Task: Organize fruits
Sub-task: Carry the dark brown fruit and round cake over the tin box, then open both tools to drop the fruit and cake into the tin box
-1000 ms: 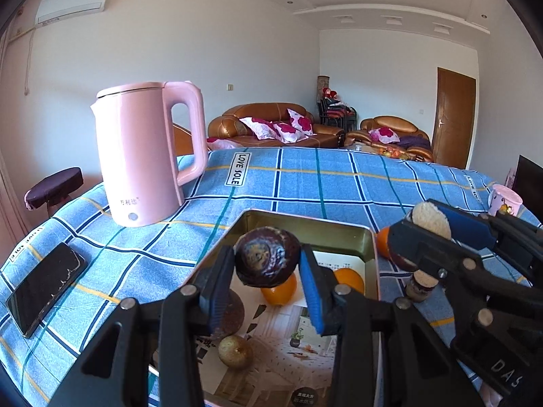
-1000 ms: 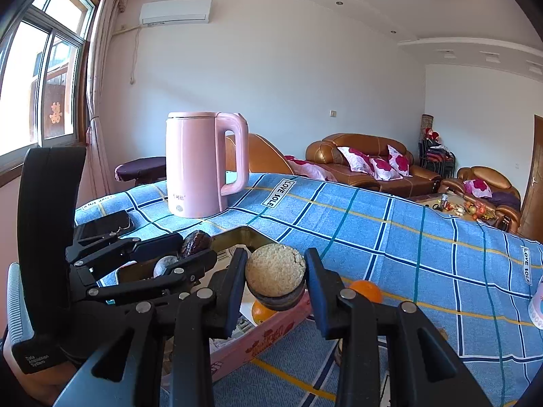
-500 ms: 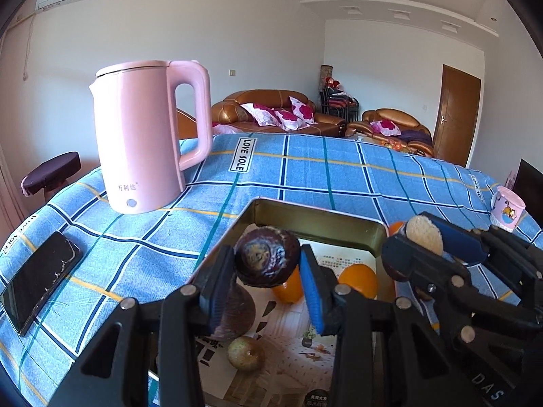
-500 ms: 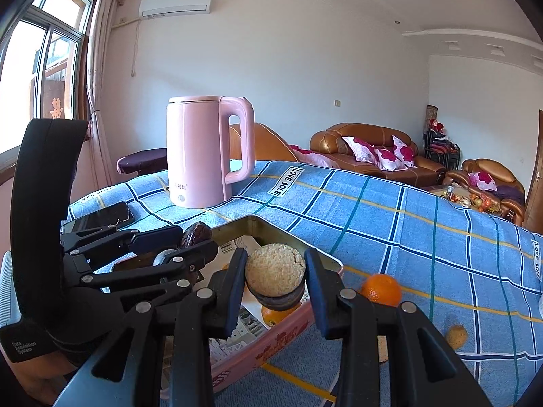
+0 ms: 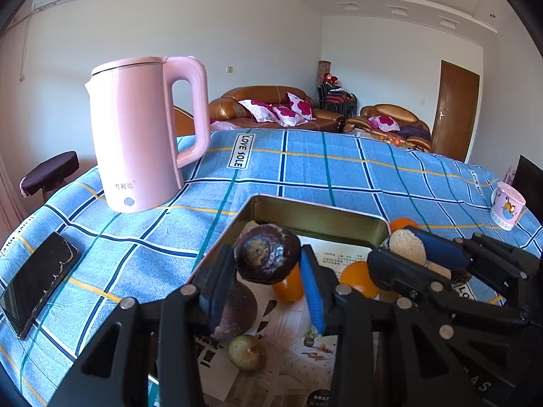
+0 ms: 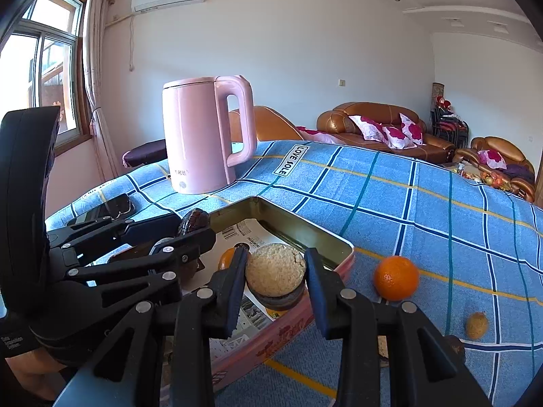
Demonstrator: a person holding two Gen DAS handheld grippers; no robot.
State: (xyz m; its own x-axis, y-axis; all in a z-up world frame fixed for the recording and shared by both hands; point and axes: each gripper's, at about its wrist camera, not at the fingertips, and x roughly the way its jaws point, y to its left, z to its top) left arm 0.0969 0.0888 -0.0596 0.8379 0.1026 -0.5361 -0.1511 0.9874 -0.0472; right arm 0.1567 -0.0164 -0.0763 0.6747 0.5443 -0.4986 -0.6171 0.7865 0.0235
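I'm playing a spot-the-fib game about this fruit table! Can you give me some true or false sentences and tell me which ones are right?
1. The left gripper holds a dark wrinkled fruit. True.
2. The pink kettle lies on its side. False: it stands upright.
3. An orange sits on the blue cloth outside the tin. True.
4. The right gripper is empty. False: it grips a pale-topped round fruit.
5. A phone lies inside the tin. False: it lies on the cloth.
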